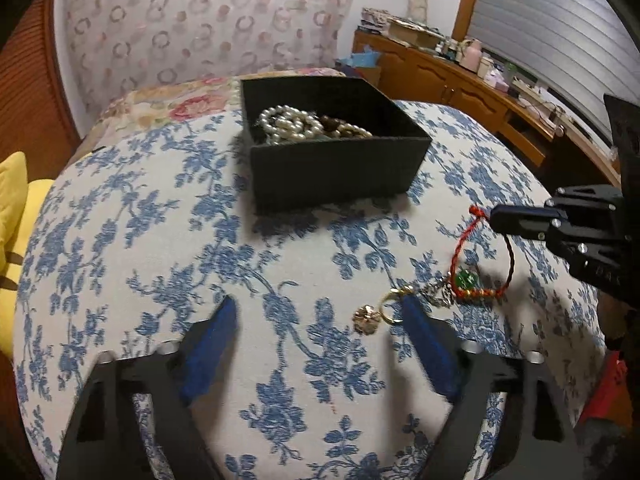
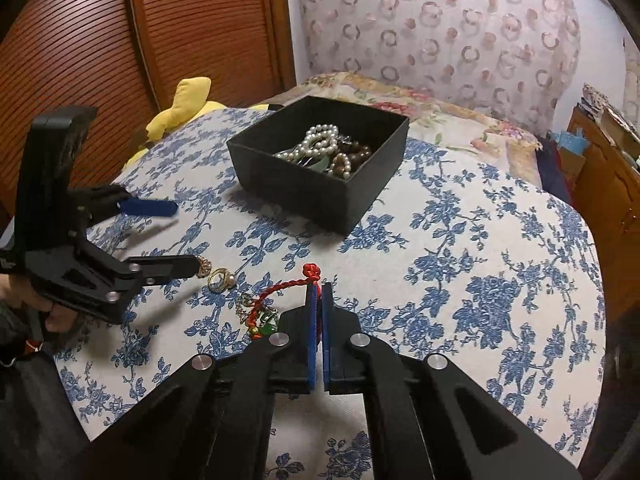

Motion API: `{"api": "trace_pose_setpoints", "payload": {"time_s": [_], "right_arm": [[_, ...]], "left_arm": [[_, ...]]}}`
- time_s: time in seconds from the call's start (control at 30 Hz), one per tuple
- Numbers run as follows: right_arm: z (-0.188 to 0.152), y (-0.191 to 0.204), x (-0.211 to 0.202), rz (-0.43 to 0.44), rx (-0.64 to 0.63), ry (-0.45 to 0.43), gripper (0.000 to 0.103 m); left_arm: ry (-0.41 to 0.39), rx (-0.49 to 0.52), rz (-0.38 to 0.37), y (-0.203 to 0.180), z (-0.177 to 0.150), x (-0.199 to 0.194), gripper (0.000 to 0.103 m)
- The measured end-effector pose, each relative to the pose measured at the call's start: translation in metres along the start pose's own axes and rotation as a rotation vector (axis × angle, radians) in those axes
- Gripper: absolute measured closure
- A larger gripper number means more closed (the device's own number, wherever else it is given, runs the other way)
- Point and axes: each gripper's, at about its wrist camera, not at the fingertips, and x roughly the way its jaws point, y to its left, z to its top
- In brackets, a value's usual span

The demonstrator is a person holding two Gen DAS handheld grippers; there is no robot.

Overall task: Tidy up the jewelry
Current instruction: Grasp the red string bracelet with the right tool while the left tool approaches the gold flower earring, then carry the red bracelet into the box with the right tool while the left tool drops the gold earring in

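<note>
On the cloth: blue-flower woven fabric [image 2: 460, 240] covers the surface, soft and slightly domed.
Box: square matte black box [image 1: 332, 164], open top, sits toward the far side.
Inside the box: white pearl strands [image 2: 320, 140] tangled with brown wooden beads [image 2: 352, 156].
Right gripper: right gripper [image 2: 319, 292] with blue pads, jaws pressed together, pinching the red cord bracelet [image 2: 280, 290] just below its knot.
Bracelet: twisted red cord, knotted end up by the fingertips, green bead [image 1: 466, 280] and small red and gold beads low at the cloth; lifted or trailing, hard to say.
Left gripper: left gripper [image 1: 316, 312], jaws spread wide, low over the cloth.
Loose pieces: gold ring [image 2: 220, 280] with a pearl, gold flower-shaped charm [image 1: 365, 315], silvery trinket [image 1: 438, 296], clustered beside the left gripper's right finger.
Yellow cushion: yellow cushion [image 2: 184, 100] at the far left edge.
</note>
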Motion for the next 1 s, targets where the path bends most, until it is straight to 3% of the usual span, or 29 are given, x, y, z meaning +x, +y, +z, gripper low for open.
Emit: {"api": "trace_pose_setpoints", "payload": {"time_s": [0.27,0.4,0.63,0.8,1.0], "right_arm": [[0.001,0.0,-0.009,-0.005,0.01,-0.026,0.1],[0.0,0.002,-0.013,-0.01,0.008,-0.032,0.1],[-0.003,0.004,-0.02,-0.022,0.01,-0.042,0.1],[-0.005,0.004,-0.023,-0.028,0.016,-0.044,0.1],[-0.006,0.004,-0.026,-0.032,0.019,-0.047,0.1]], "left_arm": [[0.004,0.019,-0.013,-0.007,-0.001,0.004,0.07],[0.003,0.025,-0.025,-0.01,-0.002,0.003,0.075],[-0.001,0.04,-0.018,-0.017,-0.006,0.004,0.076],[-0.005,0.102,0.027,-0.029,-0.007,0.007,0.076],[0.003,0.113,0.025,-0.031,-0.007,0.006,0.089]]}}
